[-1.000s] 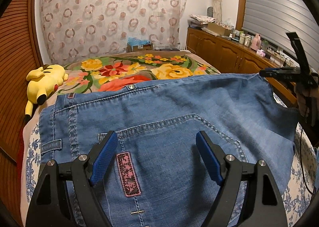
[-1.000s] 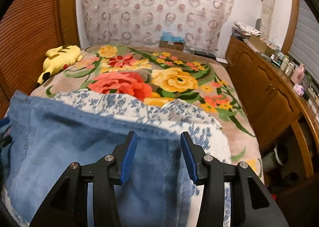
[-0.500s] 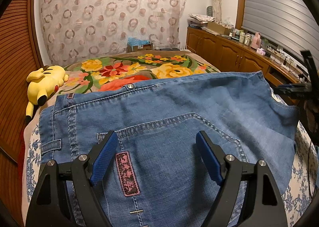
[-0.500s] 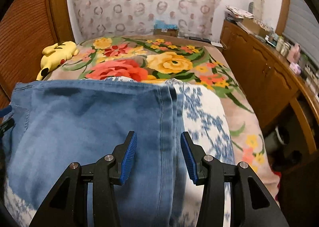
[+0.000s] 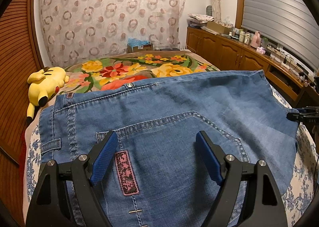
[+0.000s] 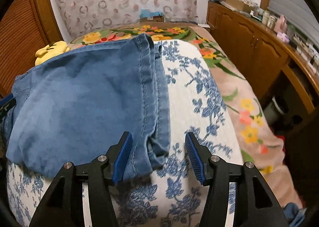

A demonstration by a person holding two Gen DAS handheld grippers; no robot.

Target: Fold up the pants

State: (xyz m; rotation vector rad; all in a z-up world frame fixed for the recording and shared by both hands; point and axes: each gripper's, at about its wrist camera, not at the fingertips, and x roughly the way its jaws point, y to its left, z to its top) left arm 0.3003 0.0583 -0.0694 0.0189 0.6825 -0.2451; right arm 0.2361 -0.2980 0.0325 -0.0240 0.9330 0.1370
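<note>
Left gripper: jaws spread wide, holding nothing, hovering over the back pocket of the folded jeans. Probably poised to pin or pinch for the next fold. Right gripper: jaws wide, empty, straddling the hem corner at 12 o'clock. Jeans lie on a blue-floral cover. Pink patch by left finger: lettering unreadable. Yellow plush at 10 o'clock.

The right gripper, jaws apart, hovers over the hem corner of the folded pants on the bed.
</note>
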